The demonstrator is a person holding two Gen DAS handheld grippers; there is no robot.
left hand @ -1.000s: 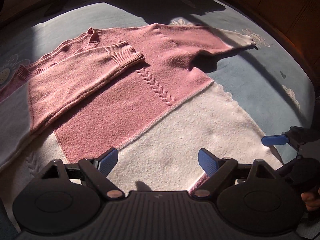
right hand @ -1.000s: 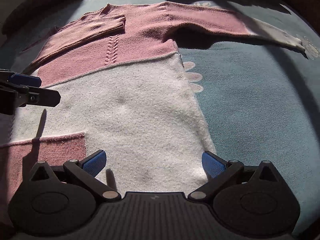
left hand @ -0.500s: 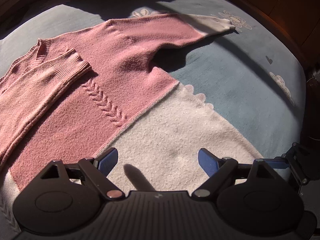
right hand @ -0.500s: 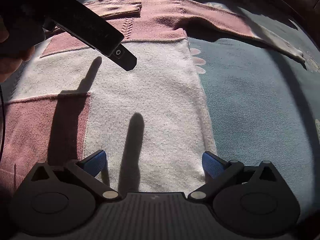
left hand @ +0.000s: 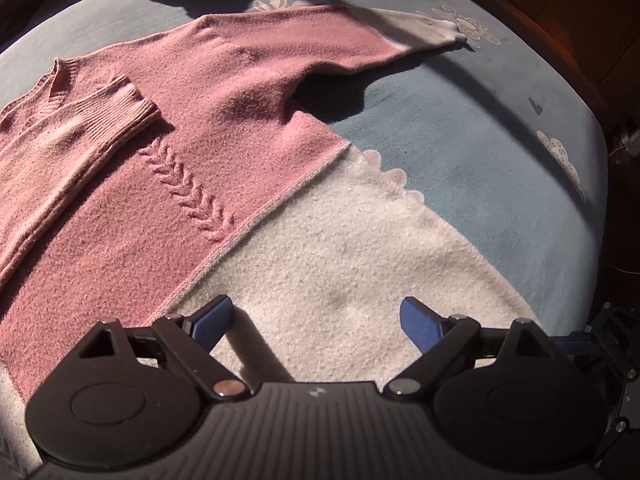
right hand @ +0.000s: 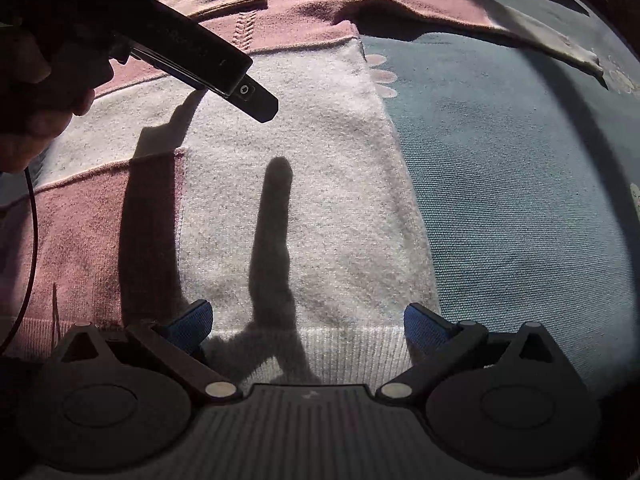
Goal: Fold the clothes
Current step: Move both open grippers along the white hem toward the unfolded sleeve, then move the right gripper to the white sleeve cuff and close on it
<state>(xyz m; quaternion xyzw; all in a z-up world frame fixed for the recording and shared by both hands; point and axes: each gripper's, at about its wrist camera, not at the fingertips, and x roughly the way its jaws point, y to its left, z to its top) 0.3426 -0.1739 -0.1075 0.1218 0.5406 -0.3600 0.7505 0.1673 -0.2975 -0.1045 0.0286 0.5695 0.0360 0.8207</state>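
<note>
Sweater: a pink and cream knit spread flat on the bed, its neck toward the far edge and its ribbed hem toward the near edge.
Folded sleeve: already laid across the pink chest, cuff near the plaited stitch; probably the first fold, made to narrow the body.
Free sleeve: stretched out flat toward the far right corner of the bed, cream cuff on a flower print; not yet folded.
Left claw: jaws apart, having just widened a little, with nothing between them; it hangs over the cream panel, angled steeply down.
Right claw: jaws apart and empty, poised over the hem near the sweater's right side edge.
Why so placed: both claws sit low over the cream lower half, which suggests they are being lined up for the next grasp, either the hem or the right side.
Risk: loose knit may sag or drag if only one layer is pinched.
</note>
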